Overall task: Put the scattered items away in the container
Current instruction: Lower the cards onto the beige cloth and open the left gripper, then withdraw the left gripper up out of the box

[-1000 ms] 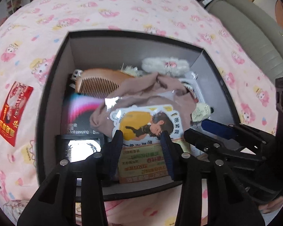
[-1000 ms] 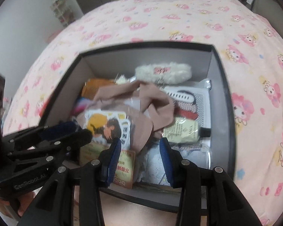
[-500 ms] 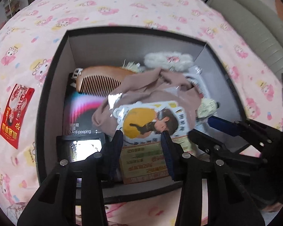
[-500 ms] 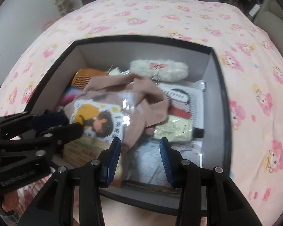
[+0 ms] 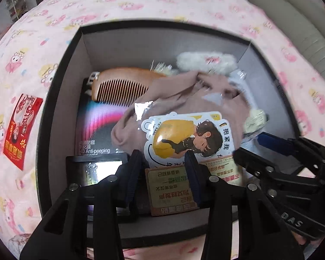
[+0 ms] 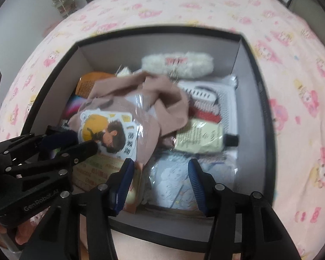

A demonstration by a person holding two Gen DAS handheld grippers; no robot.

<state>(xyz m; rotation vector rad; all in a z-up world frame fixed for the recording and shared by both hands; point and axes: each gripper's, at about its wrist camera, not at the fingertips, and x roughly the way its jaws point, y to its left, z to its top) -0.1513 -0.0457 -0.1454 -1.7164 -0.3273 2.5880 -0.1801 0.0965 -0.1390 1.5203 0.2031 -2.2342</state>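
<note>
I see a black open cardboard box (image 6: 264, 112) on a pink cartoon-print bedsheet (image 6: 296, 69). My right gripper (image 6: 160, 179) jaws have just been opening, empty; left gripper (image 5: 162, 173) jaws parted, unchanged, gripping nothing.

You have one box (image 5: 60, 112) on the bed, and one red packet (image 5: 21, 130) lying outside it on the sheet. Inside the box you can count one wooden comb (image 5: 121, 84), one brown cloth (image 6: 162, 99), one cartoon sticker sheet (image 5: 188, 136), one fluffy white pouch (image 6: 177, 64), one cream tube (image 6: 201, 138) with a dark cap, one white hairbrush pack (image 6: 208, 99), one pale blue bag (image 6: 173, 177), one dark screen-protector pack (image 5: 95, 130) and one yellow printed card (image 5: 173, 188) (more may lie hidden under the cloth). You see two claws, one left (image 5: 162, 173) and one right (image 6: 160, 182).
</note>
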